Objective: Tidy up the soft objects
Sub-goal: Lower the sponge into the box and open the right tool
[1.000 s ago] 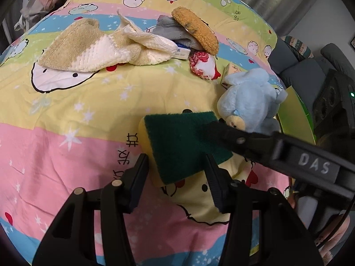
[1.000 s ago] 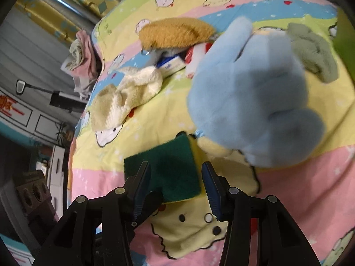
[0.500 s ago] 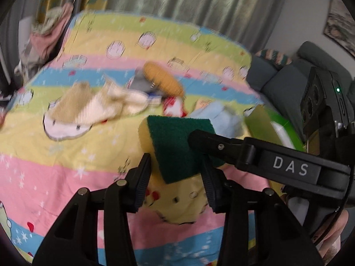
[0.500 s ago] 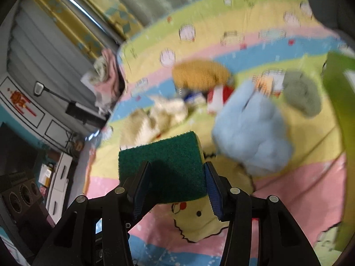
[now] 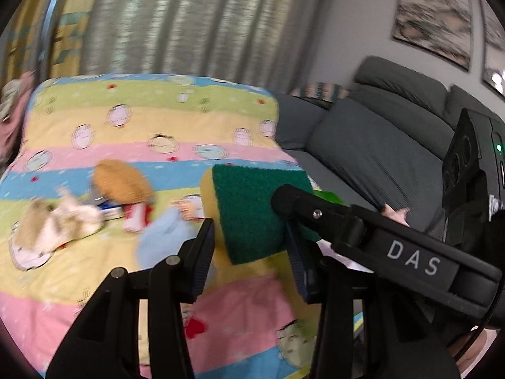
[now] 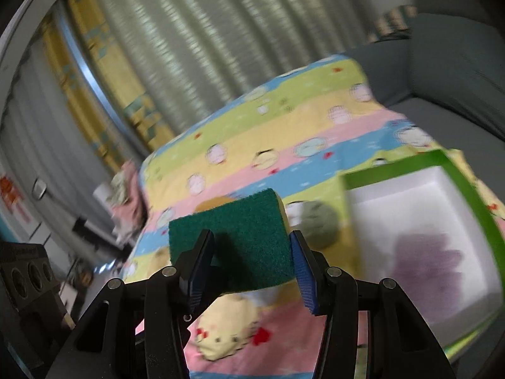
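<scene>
Over on the left wrist view, the sponge [image 5: 252, 211] hangs above the striped bedspread [image 5: 94, 132], green scrub side facing the camera. The left claw [image 5: 249, 246] has its pads against both sides, so it's gripping it, and the right claw [image 5: 284, 199] reaches in from the right and looks like it's pinching the far edge. Two claws on one squishy thing is the risk imo: if the hands drift apart or twist, the foam bends and pops out of one grip. A towel [image 5: 60, 224], a brown plush [image 5: 123, 183] and a blue plush [image 5: 164, 233] lie on the bed below.

From the right wrist view, the right claw [image 6: 252, 252] is narrowed onto the sponge [image 6: 233, 237] across its width. A green-rimmed box [image 6: 467, 195] sits just right of it, inside empty and white. If that's the target, letting go before the sponge clears the rim could bounce it back onto the bed. A grey-green soft thing [image 6: 318, 224] lies beside the box.
</scene>
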A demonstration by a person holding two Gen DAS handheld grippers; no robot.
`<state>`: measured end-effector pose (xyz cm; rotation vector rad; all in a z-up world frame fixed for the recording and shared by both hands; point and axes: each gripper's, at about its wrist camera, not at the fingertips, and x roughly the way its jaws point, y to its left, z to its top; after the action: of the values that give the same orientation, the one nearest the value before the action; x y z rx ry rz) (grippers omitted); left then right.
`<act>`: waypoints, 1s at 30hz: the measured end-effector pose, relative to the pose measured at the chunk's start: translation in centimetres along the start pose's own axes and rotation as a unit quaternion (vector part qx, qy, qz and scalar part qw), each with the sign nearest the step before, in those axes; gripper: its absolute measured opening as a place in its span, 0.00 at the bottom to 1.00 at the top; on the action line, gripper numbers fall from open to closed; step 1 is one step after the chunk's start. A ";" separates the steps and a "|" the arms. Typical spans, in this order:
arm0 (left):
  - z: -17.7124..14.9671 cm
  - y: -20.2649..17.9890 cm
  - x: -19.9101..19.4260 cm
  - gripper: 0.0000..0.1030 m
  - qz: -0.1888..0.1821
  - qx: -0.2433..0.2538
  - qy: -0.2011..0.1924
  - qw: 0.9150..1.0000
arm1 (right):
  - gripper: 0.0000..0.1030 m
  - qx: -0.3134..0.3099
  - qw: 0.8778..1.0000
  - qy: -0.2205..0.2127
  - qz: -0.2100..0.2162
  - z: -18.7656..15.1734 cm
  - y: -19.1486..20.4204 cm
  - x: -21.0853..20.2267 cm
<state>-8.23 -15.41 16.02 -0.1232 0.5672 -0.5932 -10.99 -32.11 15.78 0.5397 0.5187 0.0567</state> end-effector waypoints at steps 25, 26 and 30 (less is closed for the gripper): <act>-4.1 -12.9 13.7 0.40 -0.180 0.014 0.235 0.955 | 0.50 0.168 0.958 0.082 -0.218 -0.8 -16.7 -2.2; -4.2 -13.0 13.9 0.40 -0.176 0.016 0.242 0.954 | 0.50 0.170 0.957 0.084 -0.217 -0.9 -17.0 -2.0; -4.3 -13.6 14.2 0.40 -0.158 0.036 0.249 0.955 | 0.50 0.175 0.953 0.095 -0.226 -1.3 -17.3 -1.6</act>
<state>-7.55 -34.43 9.42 0.0091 1.0249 -0.9680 -14.42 -46.69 6.82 0.7545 0.8395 -0.4318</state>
